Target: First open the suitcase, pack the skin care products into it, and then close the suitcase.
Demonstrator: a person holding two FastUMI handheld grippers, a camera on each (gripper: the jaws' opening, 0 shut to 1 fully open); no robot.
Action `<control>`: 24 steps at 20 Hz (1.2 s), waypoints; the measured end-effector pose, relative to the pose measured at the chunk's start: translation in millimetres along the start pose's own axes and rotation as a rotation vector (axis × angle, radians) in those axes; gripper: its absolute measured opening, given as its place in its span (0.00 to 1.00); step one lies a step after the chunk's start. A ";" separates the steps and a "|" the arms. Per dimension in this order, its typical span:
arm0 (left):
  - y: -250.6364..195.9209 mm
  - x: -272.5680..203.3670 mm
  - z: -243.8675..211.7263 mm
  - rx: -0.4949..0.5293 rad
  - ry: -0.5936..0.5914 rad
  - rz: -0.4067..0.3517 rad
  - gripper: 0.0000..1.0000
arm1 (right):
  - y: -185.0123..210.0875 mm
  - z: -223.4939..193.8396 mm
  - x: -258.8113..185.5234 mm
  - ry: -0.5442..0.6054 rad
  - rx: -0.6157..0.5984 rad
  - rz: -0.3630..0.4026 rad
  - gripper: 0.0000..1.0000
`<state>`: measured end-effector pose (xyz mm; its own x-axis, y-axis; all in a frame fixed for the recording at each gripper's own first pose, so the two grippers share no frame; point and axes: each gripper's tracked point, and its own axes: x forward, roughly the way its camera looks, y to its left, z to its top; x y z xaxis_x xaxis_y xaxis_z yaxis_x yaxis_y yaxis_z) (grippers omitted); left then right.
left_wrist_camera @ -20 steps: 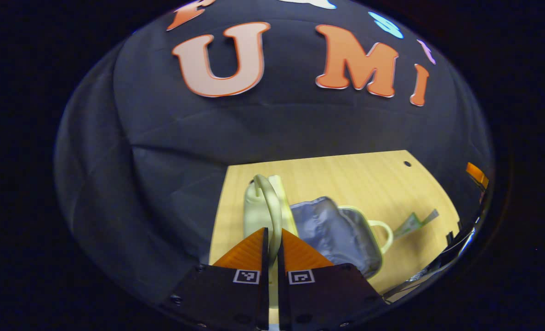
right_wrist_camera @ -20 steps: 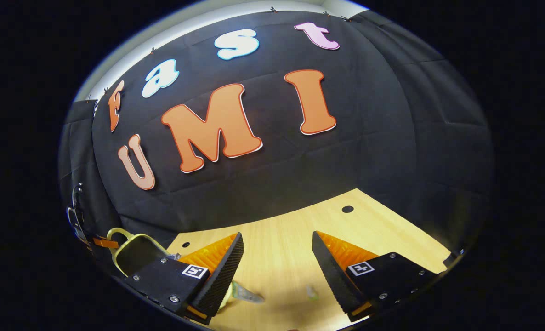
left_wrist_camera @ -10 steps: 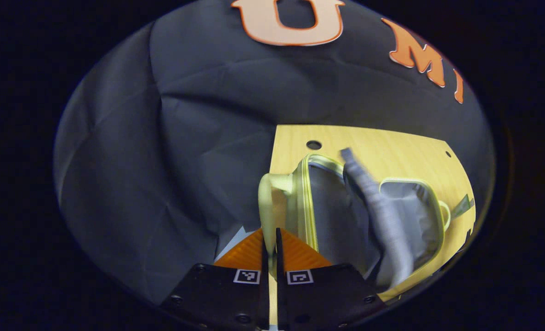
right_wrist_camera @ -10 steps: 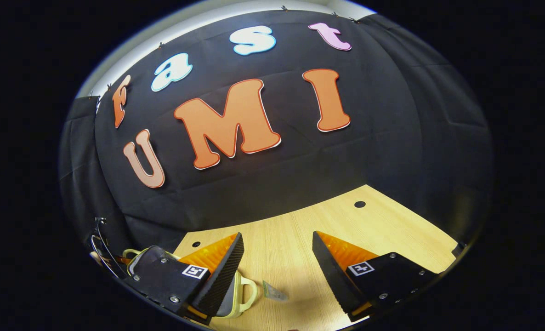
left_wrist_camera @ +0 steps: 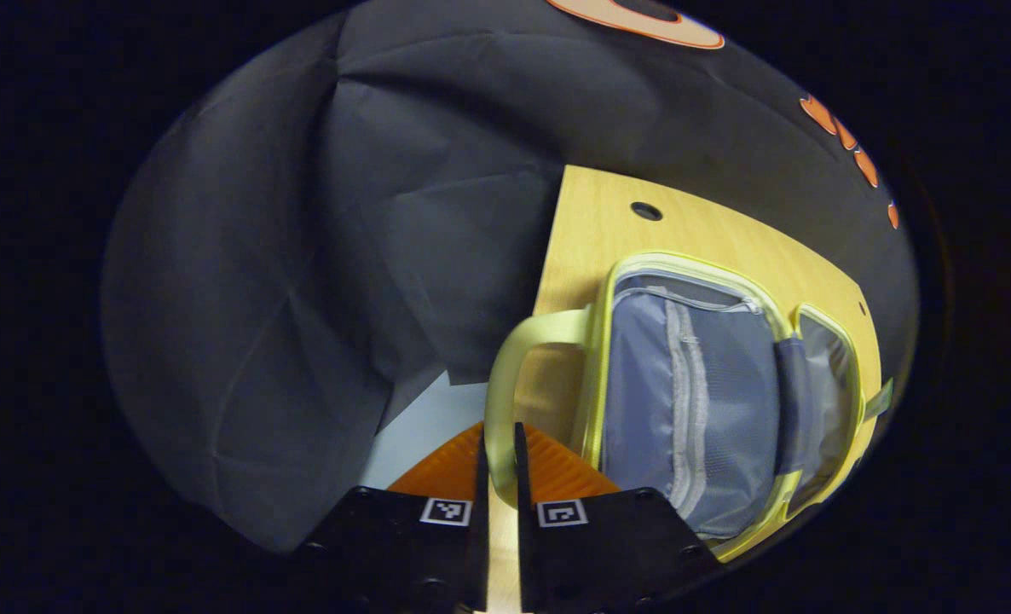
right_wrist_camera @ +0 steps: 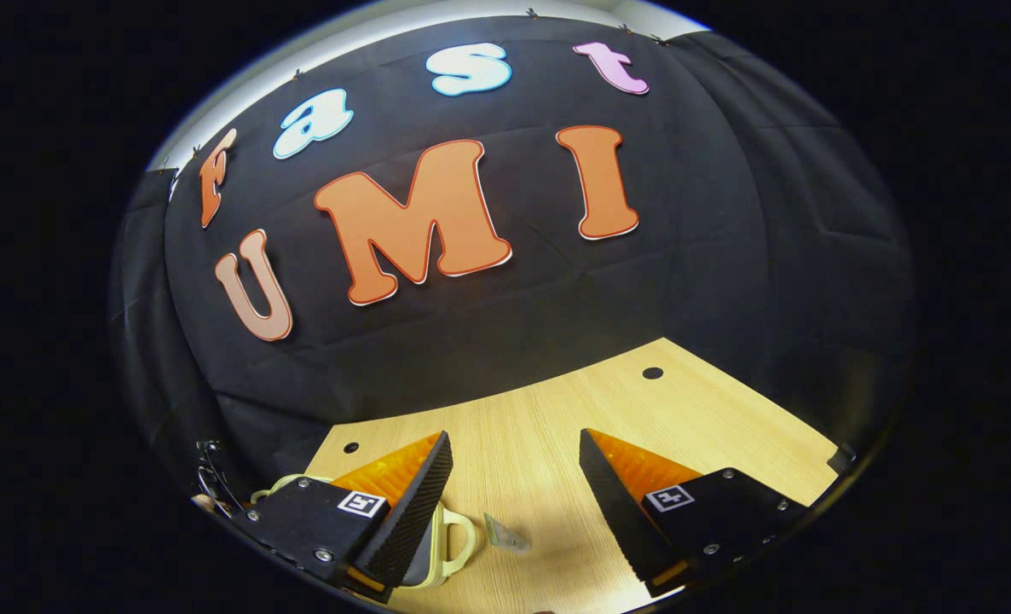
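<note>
A pale yellow-green suitcase (left_wrist_camera: 599,367) lies open on the wooden table (left_wrist_camera: 591,230), both halves flat. Its grey lining (left_wrist_camera: 693,401) with a zipped mesh pocket faces up. My left gripper (left_wrist_camera: 499,431) is shut on the loop handle (left_wrist_camera: 505,358) of the near half, at the table's edge. A small skin care sachet (left_wrist_camera: 879,399) lies beyond the far half. In the right gripper view, my right gripper (right_wrist_camera: 514,448) hangs open over the table (right_wrist_camera: 540,418) with nothing between its fingers. The sachet (right_wrist_camera: 505,535) lies low between them, next to the suitcase's other handle (right_wrist_camera: 463,539).
The table has small round holes (left_wrist_camera: 645,211) (right_wrist_camera: 652,373) near its back corners. Black cloth walls stand close behind and to the left of the table. Pale floor (left_wrist_camera: 420,426) shows past the table's left edge.
My left gripper has swung the suitcase half down by its handle until it lies flat and open. The inner grey flap has dropped flat. The right gripper has barely moved.
</note>
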<state>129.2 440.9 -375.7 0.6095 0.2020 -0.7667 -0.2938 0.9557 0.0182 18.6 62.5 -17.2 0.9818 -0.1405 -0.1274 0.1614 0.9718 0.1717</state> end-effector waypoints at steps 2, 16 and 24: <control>5.9 3.0 -2.2 -0.029 0.013 0.058 0.24 | 1.7 -0.3 -1.7 -0.002 -0.005 0.002 0.95; -109.2 -140.2 76.8 0.024 -0.360 0.036 1.00 | -25.4 -11.8 -9.9 0.013 -0.008 0.032 0.95; -335.0 -227.7 78.8 0.073 -0.504 -0.173 1.00 | -94.4 2.3 -0.4 0.067 -0.019 0.078 0.95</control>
<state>147.0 91.6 -156.6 0.9277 0.1007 -0.3594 -0.1166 0.9929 -0.0228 3.2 -29.6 -31.2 0.9824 -0.0516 -0.1797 0.0819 0.9828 0.1654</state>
